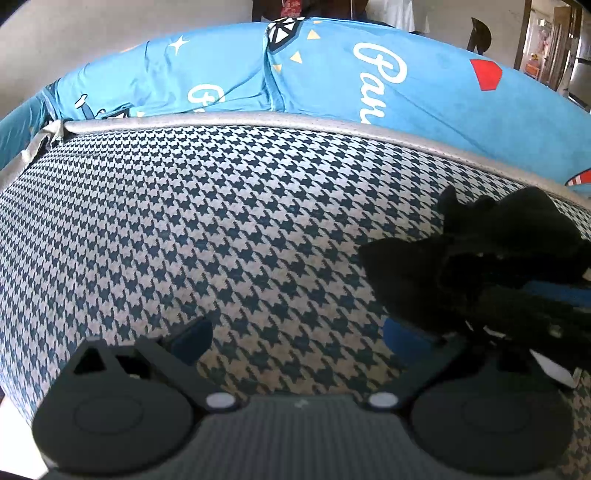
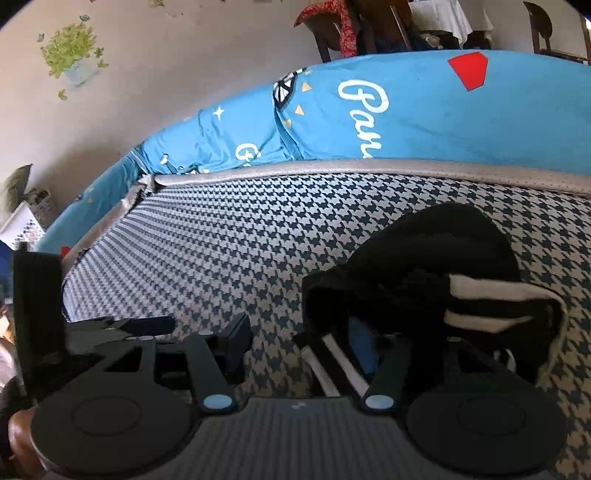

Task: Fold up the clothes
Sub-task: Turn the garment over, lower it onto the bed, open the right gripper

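A black garment with white stripes [image 2: 424,266] lies bunched on the houndstooth mat [image 2: 258,240]. In the right wrist view it sits at the right and drapes over my right gripper's right finger, hiding most of its blue pad [image 2: 364,347]. The right gripper [image 2: 299,347] is open, and bare mat shows between its fingers. In the left wrist view the same black garment [image 1: 498,236] sits at the right edge, with the right gripper's arm under it. My left gripper [image 1: 299,339] is open over bare mat, its right finger close beside the cloth.
A grey piped edge [image 1: 258,123] borders the mat. Behind it lies a blue printed bedsheet [image 1: 424,85]. A wall with a plant decal [image 2: 70,51] stands at the left, and chairs [image 2: 351,29] stand behind the bed. The left gripper's body [image 2: 110,332] is at the lower left.
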